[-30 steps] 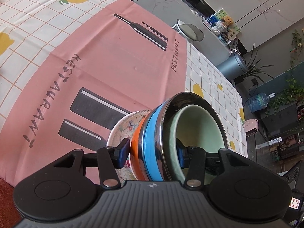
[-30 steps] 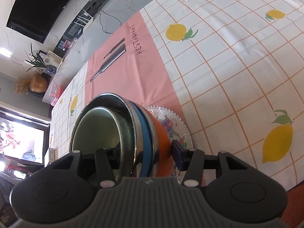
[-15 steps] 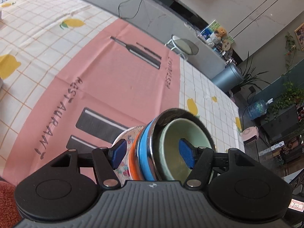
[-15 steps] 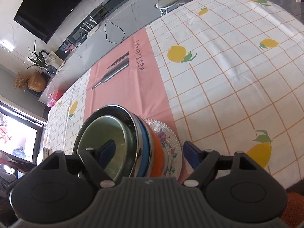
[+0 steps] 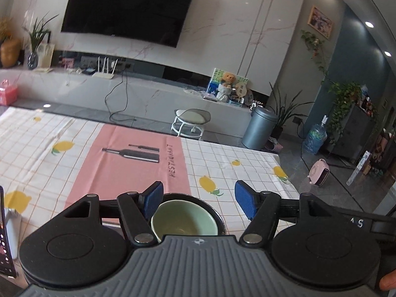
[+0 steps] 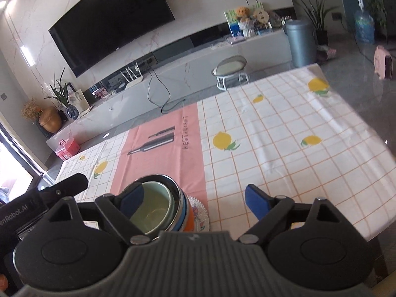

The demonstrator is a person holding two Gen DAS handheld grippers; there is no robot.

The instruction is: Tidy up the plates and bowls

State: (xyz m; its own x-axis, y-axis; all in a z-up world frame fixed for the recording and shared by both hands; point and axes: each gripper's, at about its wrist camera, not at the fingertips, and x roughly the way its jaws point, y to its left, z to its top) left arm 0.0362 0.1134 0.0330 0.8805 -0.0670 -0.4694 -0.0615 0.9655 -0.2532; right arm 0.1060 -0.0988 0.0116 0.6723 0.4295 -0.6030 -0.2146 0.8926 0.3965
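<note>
Left claw (image 5: pixel 198 199): wide, holding nothing.
Right claw (image 6: pixel 190 199): wide, holding nothing.
Bowls (image 6: pixel 151 206): nested stack, upright, mouths up, on plate (image 6: pixel 199 212).
Plate: flat on desk (image 6: pixel 284 148), near edge.

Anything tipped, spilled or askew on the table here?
Nothing stands out. The green bowl sits nested upright in the steel bowl on the patterned plate; no spill shows. Both grippers' jaws stand open.

surface: table under white lemon-print checked tablecloth (image 6: pixel 284 148) | centre: pink "RESTAURANT" runner (image 6: pixel 160 153) | on runner's near end: patterned glass plate (image 6: pixel 199 212), carrying a nested bowl stack (image 6: pixel 158 208) | left edge: possibly a phone (image 5: pixel 5 232), unclear
</note>
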